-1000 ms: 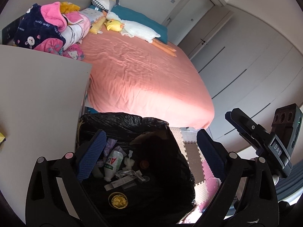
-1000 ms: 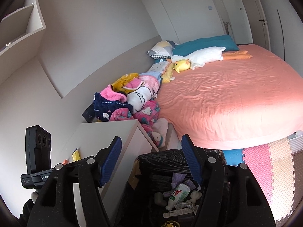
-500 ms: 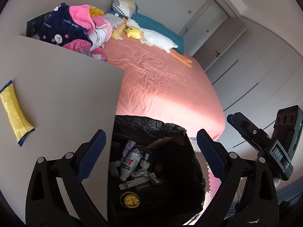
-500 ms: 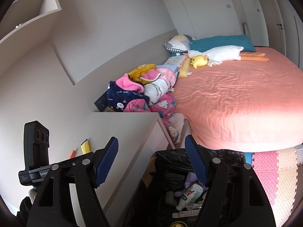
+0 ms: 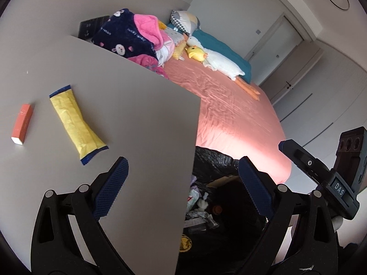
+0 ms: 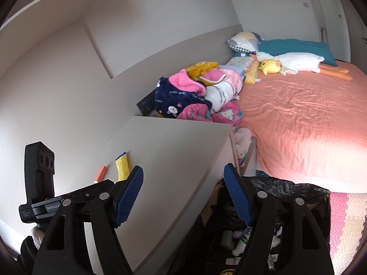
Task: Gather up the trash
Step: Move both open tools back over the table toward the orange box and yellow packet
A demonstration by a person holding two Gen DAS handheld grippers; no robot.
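The left tongs [image 5: 181, 183] are hanging wide open with nothing between the blue pads, straddling the counter [image 5: 128, 119] edge and the bin [image 5: 213, 160] beside it. A yellow wrapper [image 5: 75, 123] is lying flat on the counter ahead and to the left of the tongs, and an orange box [image 5: 21, 123] is lying just beside it, farther left, the two apart. The right tongs [image 6: 183, 194] are also gaping fully, holding nothing, hovering over the counter's near corner with the black-lined bin [image 6: 286, 188] to the right. In the bin, bottles and scraps of trash [image 5: 199, 208] are sitting in a heap. Behind the counter, a pile of clothes [image 6: 197, 96] is resting at the edge of the bed [image 6: 298, 119].
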